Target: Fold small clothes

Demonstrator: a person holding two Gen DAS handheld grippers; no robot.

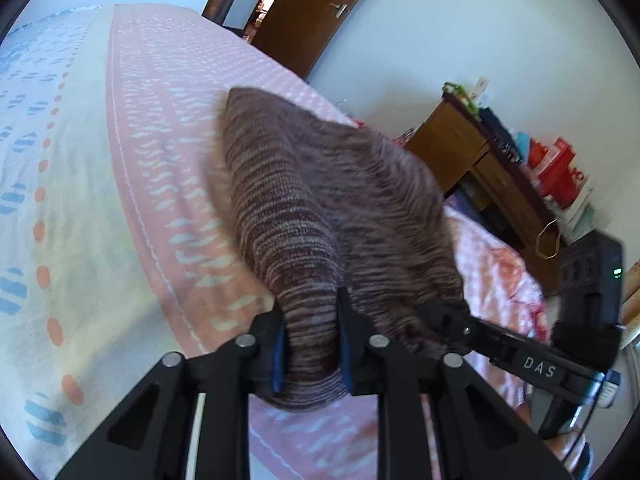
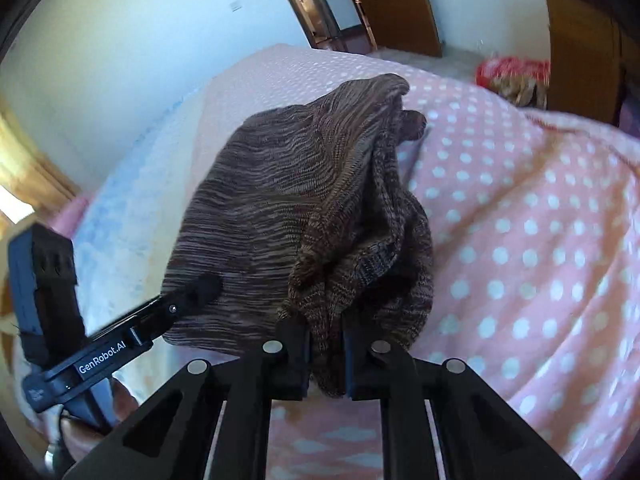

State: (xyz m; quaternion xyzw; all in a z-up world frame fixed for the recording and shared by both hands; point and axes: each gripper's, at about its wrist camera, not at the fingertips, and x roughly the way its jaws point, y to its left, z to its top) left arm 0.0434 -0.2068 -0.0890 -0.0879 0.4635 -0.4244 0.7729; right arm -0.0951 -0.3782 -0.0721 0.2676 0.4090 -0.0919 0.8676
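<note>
A small brown striped knit garment [image 1: 320,200] hangs between my two grippers above the bed. My left gripper [image 1: 312,344] is shut on one edge of it, the cloth bunched between the blue pads. My right gripper [image 2: 326,354] is shut on another edge of the knit garment [image 2: 280,200], which drapes forward with a folded, rumpled part on its right. The right gripper shows in the left wrist view [image 1: 448,312] at the garment's right side. The left gripper shows in the right wrist view [image 2: 204,288] against the garment's left side.
The bed has a pink polka-dot cover [image 2: 520,240] and a pale sheet with blue and orange marks [image 1: 48,200]. A wooden cabinet [image 1: 472,160] with red bags [image 1: 560,172] stands by the wall. A brown door [image 1: 316,4] is beyond the bed.
</note>
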